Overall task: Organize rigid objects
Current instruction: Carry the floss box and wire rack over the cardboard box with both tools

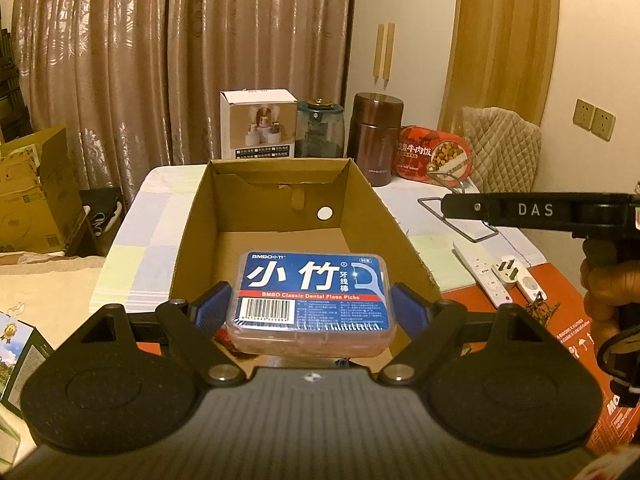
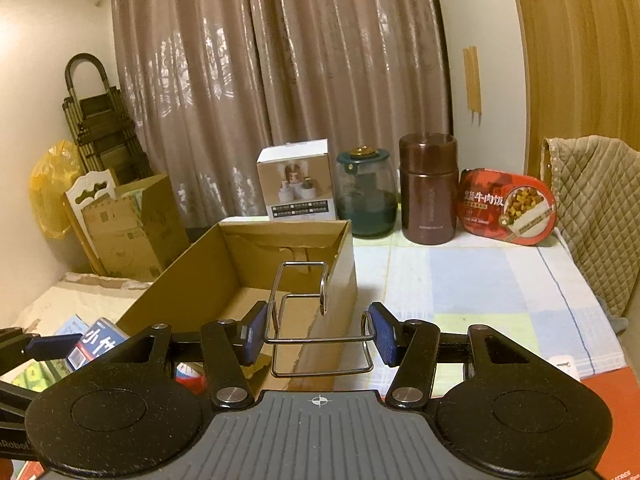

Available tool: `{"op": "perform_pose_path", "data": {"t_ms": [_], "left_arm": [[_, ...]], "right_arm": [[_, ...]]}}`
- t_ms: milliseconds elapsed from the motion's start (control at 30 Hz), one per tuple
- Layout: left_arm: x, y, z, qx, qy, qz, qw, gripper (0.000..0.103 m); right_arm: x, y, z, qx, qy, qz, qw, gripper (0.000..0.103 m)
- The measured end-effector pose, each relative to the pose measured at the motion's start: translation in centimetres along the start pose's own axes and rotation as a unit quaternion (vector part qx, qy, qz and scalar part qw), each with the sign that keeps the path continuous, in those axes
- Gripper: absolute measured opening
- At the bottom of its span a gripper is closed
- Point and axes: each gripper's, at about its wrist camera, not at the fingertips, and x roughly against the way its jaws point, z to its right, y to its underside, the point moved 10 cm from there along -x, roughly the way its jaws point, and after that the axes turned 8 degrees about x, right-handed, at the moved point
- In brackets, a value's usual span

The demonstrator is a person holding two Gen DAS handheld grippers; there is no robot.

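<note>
My left gripper [image 1: 311,309] is shut on a blue-labelled dental floss pick box [image 1: 313,300] and holds it above the near edge of an open cardboard box [image 1: 200,216]. My right gripper [image 2: 319,333] is shut on a bent wire rack [image 2: 304,312] and holds it up just right of the cardboard box [image 2: 340,280]. In the left wrist view the right gripper [image 1: 532,212] reaches in from the right with the wire rack [image 1: 460,220]. The floss box [image 2: 98,346] shows at the left edge of the right wrist view.
At the table's back stand a white carton [image 2: 294,186], a glass jar [image 2: 366,196], a brown flask [image 2: 430,188] and a red food tub [image 2: 508,208]. A white remote [image 1: 482,276] and a plug [image 1: 506,274] lie right of the box. A quilted chair back [image 2: 592,216] is at right.
</note>
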Motion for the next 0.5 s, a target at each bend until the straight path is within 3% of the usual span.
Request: {"op": "perform_pose_path", "data": {"t_ms": [300, 500], "left_arm": [[-1.1, -1.4, -2.5, 0.033, 0.014, -0.002, 0.9993, 0.083], [-2.1, -2.7, -4.0, 0.046, 0.013, 0.002, 0.9989, 0.083]], "right_arm": [[-0.9, -0.3, 0.7, -0.025, -0.007, -0.005, 1.0, 0.051], [-1.8, -1.5, -0.4, -0.037, -0.037, -0.006, 0.999, 0.051]]}}
